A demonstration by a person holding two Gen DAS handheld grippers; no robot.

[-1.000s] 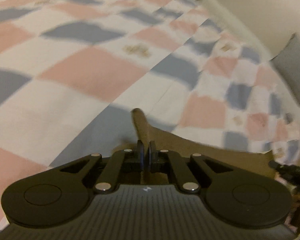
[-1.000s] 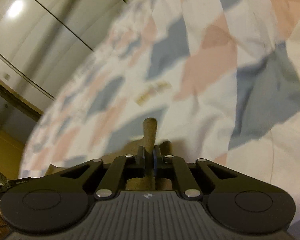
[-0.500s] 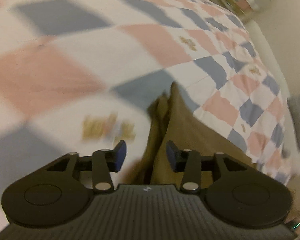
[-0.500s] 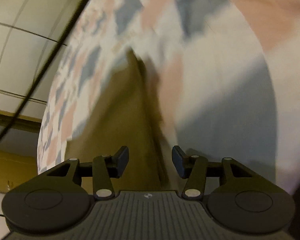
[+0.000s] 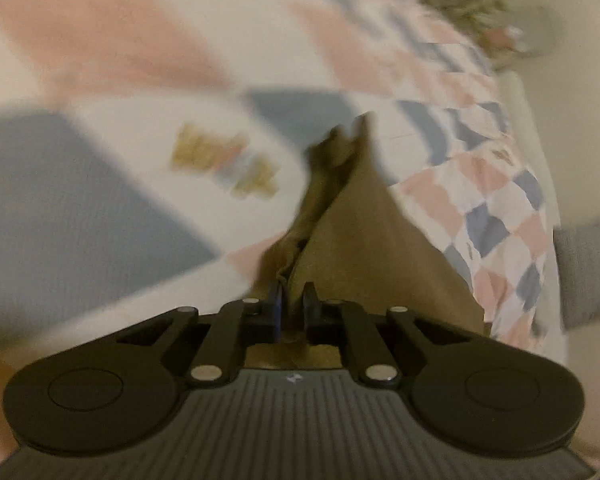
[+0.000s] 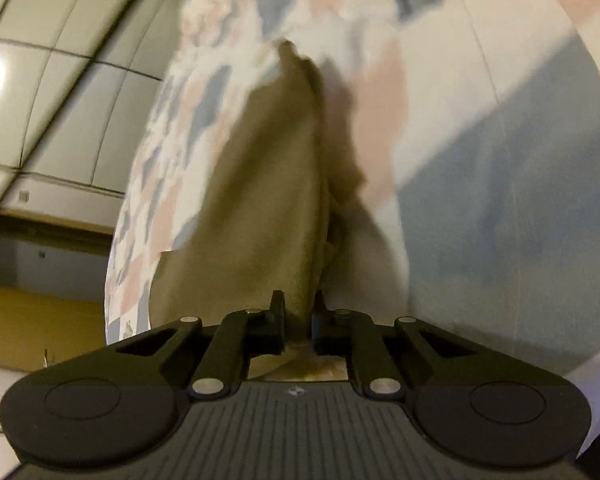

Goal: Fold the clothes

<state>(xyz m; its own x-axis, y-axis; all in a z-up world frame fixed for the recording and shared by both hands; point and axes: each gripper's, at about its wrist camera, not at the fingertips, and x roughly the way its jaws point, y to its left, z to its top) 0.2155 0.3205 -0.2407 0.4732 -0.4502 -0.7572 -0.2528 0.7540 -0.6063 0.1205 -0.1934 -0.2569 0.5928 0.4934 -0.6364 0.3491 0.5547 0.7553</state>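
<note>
A fold of olive-brown woven cloth garment (image 5: 364, 240) is being pinched between the black fingers of the left gripper (image 5: 293, 300), whose jaws are drawn close around the bunched edge. The same garment (image 6: 268, 184) is being clamped by the right gripper (image 6: 298, 306), its jaws likewise narrowed onto a ridge of fabric. The garment is being stretched forward from each gripper, lying over a bed cover of pink, grey-blue and white checked patches (image 5: 100, 200). In the right wrist view, the checked cover (image 6: 500, 200) is being shown beside pale panelled cupboard doors (image 6: 68, 92). Both views are being blurred, so finer detail cannot be told.
</note>
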